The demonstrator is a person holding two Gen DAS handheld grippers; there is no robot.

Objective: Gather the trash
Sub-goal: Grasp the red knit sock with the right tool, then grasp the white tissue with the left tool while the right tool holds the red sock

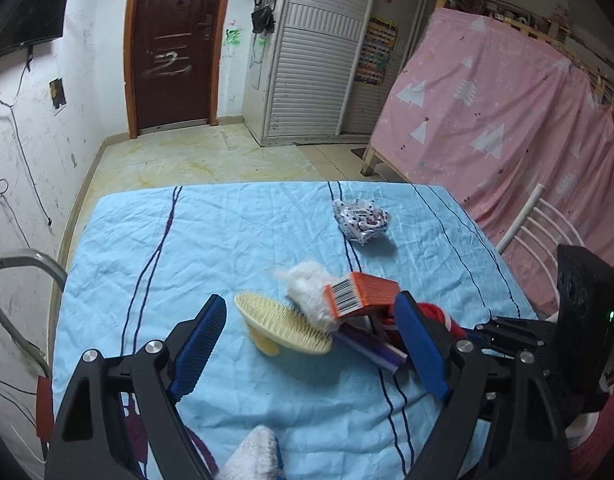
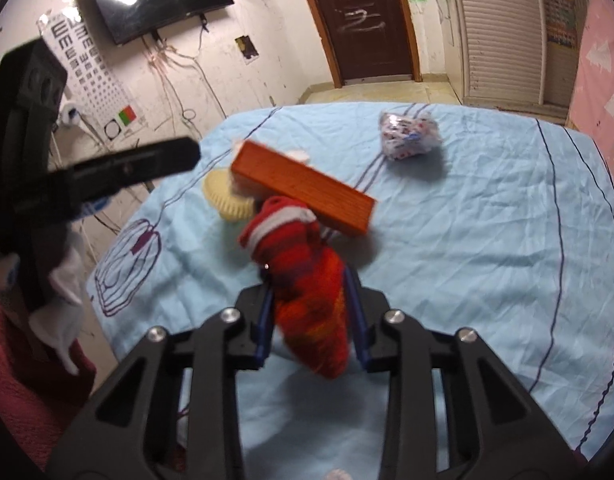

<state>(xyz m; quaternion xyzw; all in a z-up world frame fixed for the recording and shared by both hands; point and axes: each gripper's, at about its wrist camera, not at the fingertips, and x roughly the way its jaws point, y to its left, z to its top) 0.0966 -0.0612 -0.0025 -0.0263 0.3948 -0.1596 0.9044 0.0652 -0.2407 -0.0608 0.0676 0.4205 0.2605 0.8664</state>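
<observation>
— Several bits are still lying mid-surface: box (image 2: 303, 188), wrapper (image 2: 409, 136). Right claw (image 2: 311, 320)?
— Squeezing the red sock (image 2: 303, 280). Left claw (image 1: 307, 344) is gaping, empty, over the brush (image 1: 281, 328).

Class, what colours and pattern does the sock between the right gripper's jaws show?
Red sock with orange bands and white cuff stripes, clearest in the right wrist view.

A table under a wrinkled light-blue cloth (image 1: 243, 240) carries a crumpled wrapper (image 1: 361, 220), yellow brush (image 1: 281, 330), orange box (image 1: 361, 294) and white fluff (image 1: 307, 284).
</observation>
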